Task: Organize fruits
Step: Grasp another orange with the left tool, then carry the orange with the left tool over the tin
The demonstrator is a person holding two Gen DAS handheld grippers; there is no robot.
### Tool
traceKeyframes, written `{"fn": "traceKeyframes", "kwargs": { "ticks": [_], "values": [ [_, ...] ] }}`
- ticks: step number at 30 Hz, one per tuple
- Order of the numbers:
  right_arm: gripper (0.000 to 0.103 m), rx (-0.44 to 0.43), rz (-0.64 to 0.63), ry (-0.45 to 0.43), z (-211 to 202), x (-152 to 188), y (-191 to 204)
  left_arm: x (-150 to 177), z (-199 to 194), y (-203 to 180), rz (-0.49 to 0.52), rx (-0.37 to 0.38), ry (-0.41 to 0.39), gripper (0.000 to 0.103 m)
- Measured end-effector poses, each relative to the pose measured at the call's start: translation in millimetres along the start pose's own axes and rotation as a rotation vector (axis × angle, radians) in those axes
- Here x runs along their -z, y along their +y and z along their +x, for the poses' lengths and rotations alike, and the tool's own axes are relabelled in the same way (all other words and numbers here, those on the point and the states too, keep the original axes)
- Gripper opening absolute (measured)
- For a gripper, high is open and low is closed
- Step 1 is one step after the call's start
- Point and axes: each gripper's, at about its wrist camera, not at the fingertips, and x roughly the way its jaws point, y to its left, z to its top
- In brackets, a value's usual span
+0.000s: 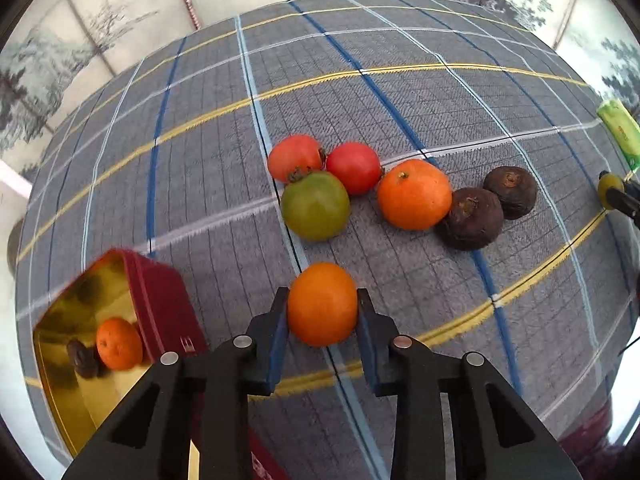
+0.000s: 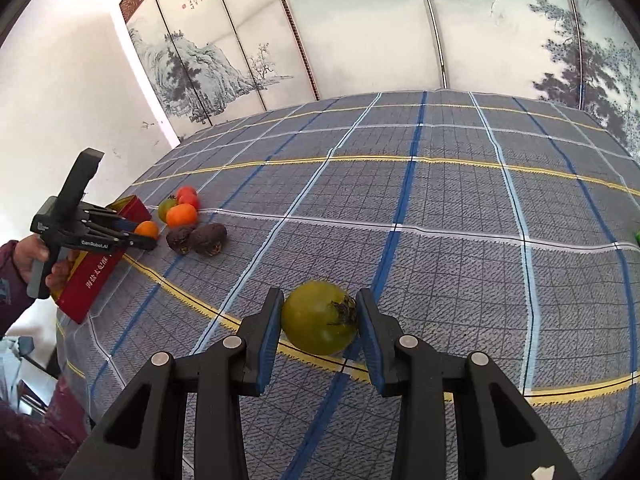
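Tin (image 1: pixel 160 296) with orange (image 1: pixel 119 344), dark fruit (image 1: pixel 82 358)

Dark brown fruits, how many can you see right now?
3. Two dark brown fruits lie together on the cloth, one touching an orange, the other just behind it. A third sits inside the red tin; more could be hidden there.
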Motion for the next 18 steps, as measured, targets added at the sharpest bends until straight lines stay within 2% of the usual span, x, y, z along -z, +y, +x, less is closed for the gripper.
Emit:
{"fn": "traceKeyframes", "kwargs": {
  "ticks": [7, 12, 18],
  "values": [
    [0.035, 0.032, 0.023, 0.038, 8, 0, -4, 27, -48, -8, -0.117, 0.059, -0.085, 0.032],
    [0.035, 0.056, 0.017, 0.051, 10, 2, -2, 55, -89, -12, -0.161, 0.002, -0.179, 0.032],
    [0.036, 0.076, -0.002, 0.069, 14, 3, 2, 83, -118, 0, -0.215, -0.062, -0.249, 0.032]
  ]
}}
